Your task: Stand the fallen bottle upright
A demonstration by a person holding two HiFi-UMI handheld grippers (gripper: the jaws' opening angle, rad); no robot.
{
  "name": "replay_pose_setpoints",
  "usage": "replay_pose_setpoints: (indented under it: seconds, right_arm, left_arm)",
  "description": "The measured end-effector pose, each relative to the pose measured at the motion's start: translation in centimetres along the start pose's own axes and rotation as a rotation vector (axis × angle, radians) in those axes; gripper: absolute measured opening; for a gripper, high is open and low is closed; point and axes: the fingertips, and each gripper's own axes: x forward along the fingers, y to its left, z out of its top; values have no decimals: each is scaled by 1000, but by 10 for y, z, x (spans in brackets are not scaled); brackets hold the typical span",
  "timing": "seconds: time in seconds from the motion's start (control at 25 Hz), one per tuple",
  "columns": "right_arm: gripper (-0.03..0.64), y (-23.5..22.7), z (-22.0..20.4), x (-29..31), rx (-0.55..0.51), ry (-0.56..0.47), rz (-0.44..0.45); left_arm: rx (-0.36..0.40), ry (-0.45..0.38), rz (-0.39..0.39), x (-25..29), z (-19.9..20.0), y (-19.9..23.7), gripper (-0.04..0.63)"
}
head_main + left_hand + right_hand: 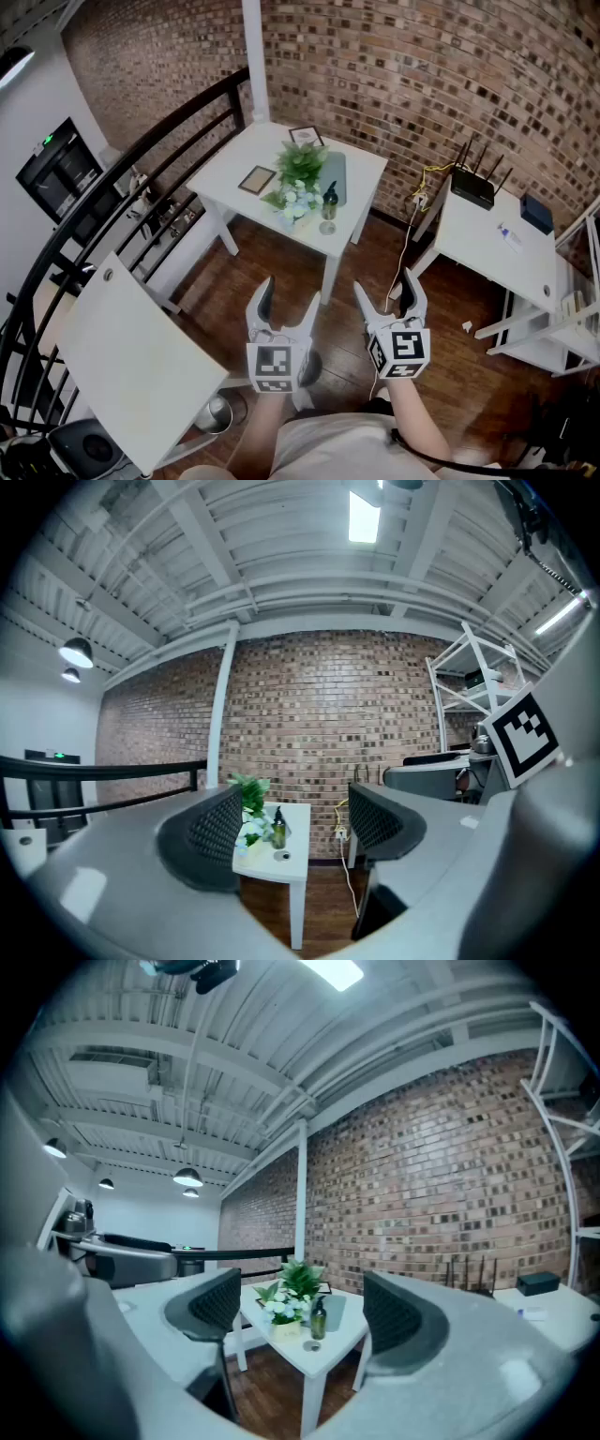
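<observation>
The bottle (330, 200) is sitting far off and small in every view, so its label and the exact shape of its top are hard to make out. It is standing upright near the front edge of the white table (244, 155), just beside the plant (298, 173). A small round thing (326, 228) is lying on the tabletop in front of it; whether it is a cap or a dish I cannot tell.

The person's arms are running off the bottom edge of the head view. In the left gripper view the left-hand pad is covering most of the plant and the near side of the table (296, 836), leaving the bottle (278, 832) peeking out beside it. The right gripper view is giving a clearer look: bottle (319, 1319), round thing (314, 1345) and table (342, 1330) are all showing in the gap between the pads.

The left gripper (291, 292) and the right gripper (386, 286) are both hanging released, jaws spread wide with only air between them, held level and well short of the table. Each gripper's own view is confirming this: left gripper (295, 822), right gripper (302, 1307).

Only the head view is showing the two picture frames (257, 179) lying flat and the router (472, 187) on the side table (469, 244). The left gripper view alone is catching the right gripper's marker cube (520, 733) at its right edge, and a yellow cable (342, 832) hanging against the brick wall (319, 714).
</observation>
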Motion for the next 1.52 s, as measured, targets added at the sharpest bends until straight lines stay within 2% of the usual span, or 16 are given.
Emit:
replay_pose_setpoints:
  seconds: [0.2, 0.52, 0.64, 0.72, 0.92, 1.08, 1.36, 1.52]
  right_arm:
    - [396, -104, -4, -53, 0, -5, -91]
    - [379, -312, -3, -184, 57, 10, -329]
    - [379, -379, -9, -230, 90, 9, -413]
    - [379, -410, -13, -253, 107, 9, -453]
    - [379, -462, -24, -292, 167, 8, -504]
    - [379, -486, -43, -301, 212, 10, -506]
    - [379, -516, -66, -262, 203, 36, -460]
    - [379, -550, -75, -219, 185, 47, -459]
  left_arm:
    - [-27, 2, -138, 48, 5, -112, 362]
    - [-34, 6, -405, 112, 15, -353, 362]
    - [-20, 14, -471, 124, 15, -428, 362]
    - [-10, 23, -496, 129, 15, -462, 362]
    - [-1, 66, -541, 139, 11, -522, 360]
    - [9, 85, -564, 147, 3, -551, 359]
    - [-3, 108, -548, 198, -22, -560, 344]
    - [-16, 88, -556, 253, -33, -564, 344]
